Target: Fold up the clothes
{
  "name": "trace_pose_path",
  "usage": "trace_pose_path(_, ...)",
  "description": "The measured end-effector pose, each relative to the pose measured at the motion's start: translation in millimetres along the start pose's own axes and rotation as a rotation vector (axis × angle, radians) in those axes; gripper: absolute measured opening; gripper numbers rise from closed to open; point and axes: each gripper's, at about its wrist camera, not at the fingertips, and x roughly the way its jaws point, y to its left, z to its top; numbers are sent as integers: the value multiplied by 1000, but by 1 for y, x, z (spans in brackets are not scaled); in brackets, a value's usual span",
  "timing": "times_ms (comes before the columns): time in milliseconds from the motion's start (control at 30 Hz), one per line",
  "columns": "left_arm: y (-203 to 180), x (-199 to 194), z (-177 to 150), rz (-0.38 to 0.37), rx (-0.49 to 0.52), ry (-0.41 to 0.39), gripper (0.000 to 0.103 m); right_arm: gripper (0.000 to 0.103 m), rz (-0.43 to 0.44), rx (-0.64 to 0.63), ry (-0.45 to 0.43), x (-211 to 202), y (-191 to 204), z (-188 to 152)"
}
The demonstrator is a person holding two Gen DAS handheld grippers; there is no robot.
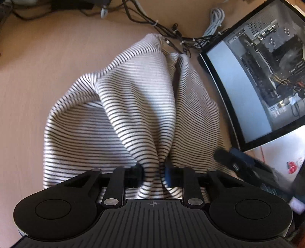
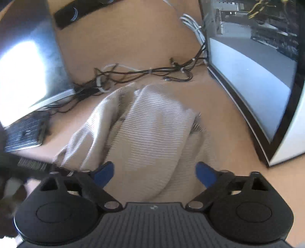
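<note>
While our left gripper [image 1: 154,172] has its two fingers pinched together on a gathered bunch of the striped garment [image 1: 137,106], our right gripper [image 2: 154,174] stands wide apart with nothing between its blue pads [image 2: 103,172]; the cloth only lies beneath and beyond them.

From the left wrist we see the stripes sharply: dark lines on white, the fabric fanning out from the pinch into several deep folds across the tan table [image 1: 47,66]. Its long axis runs away from us, from the gripper toward a narrow far end that reaches the tangle of black cables [image 1: 171,32]. A glass-sided computer case [image 1: 266,66] stands just to the right of it, and a coil of pale cable [image 1: 215,21] lies beyond.

From the right wrist the same garment [image 2: 148,133] is blurred, its stripes faint, but this view alone shows a laptop [image 2: 28,85] at the left, with its screen glaring and its keyboard low in the frame, and a dark bar-shaped object [image 2: 76,13] at the table's far side. Here the cloth slants from lower left up toward the cables [image 2: 143,73], well clear of the case [image 2: 257,76].
</note>
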Motion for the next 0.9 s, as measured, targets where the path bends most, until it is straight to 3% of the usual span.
trace_pose_path(67, 8, -14, 3, -19, -2, -36, 21, 73, 12, -34, 21, 10, 12, 1)
trace_pose_path(233, 31, -75, 18, -78, 33, -184, 20, 74, -8, -189, 87, 32, 48, -15)
trace_pose_path(333, 46, -112, 34, -81, 32, -317, 19, 77, -35, -234, 104, 35, 59, -21)
trace_pose_path(400, 63, -132, 45, -45, 13, -405, 12, 77, -51, -243, 106, 34, 63, -22)
trace_pose_path(500, 91, -153, 62, 5, -48, -499, 12, 77, -77, -251, 118, 30, 65, -21)
trace_pose_path(667, 122, -175, 81, 96, -114, -562, 10, 77, -128, -301, 95, 9, 72, -17)
trace_pose_path(733, 124, -182, 78, 101, -111, -573, 11, 65, -123, -330, 67, -8, 79, -15)
trace_pose_path(767, 125, -184, 75, 98, -104, -574, 11, 54, -103, -354, 57, -18, 83, -16)
trace_pose_path(800, 126, -187, 73, 95, -98, -574, 16, 47, -87, -378, 56, -25, 87, -18)
trace_pose_path(900, 115, -169, 64, 69, -97, -529, 42, 45, -29, -434, 72, -33, 96, -26)
